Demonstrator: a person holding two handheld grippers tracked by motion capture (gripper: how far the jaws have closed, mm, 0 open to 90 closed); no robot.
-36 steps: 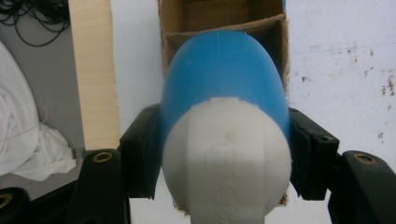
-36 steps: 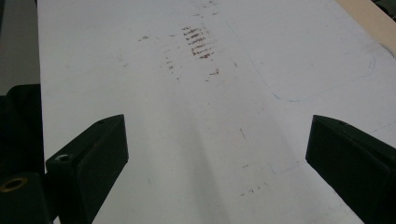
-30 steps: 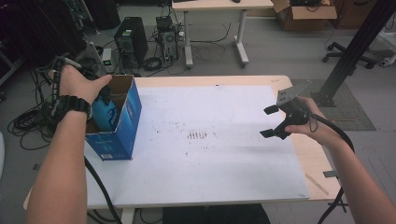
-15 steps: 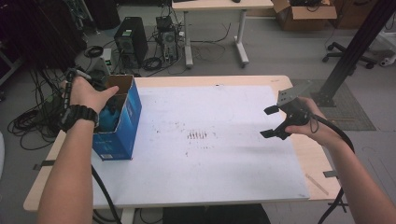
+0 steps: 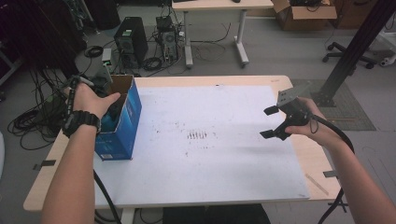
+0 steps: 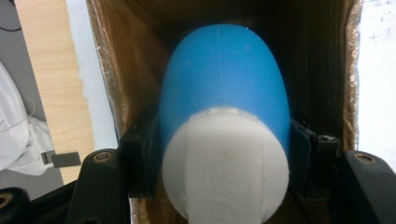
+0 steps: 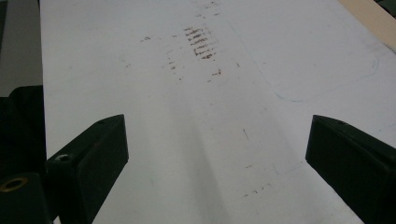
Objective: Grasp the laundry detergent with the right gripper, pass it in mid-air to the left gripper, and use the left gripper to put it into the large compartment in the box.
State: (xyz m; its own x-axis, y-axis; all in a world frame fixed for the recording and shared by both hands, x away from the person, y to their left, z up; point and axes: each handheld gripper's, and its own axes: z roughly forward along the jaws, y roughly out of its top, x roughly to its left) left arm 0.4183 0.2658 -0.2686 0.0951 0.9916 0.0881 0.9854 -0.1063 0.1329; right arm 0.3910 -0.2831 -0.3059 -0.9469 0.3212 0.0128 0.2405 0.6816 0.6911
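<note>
Now left gripper was lowered deeper into blue box at table's left, jaws pinched on blue bottle; placing judged near. Right gripper was held spread, empty, at right.

Black watch on left wrist, black two-jaw right tool with grey plate, trailing black cable

Box walls tight round bottle; table mid free.

A computer tower and tangled cables sit on the floor beyond the table.
</note>
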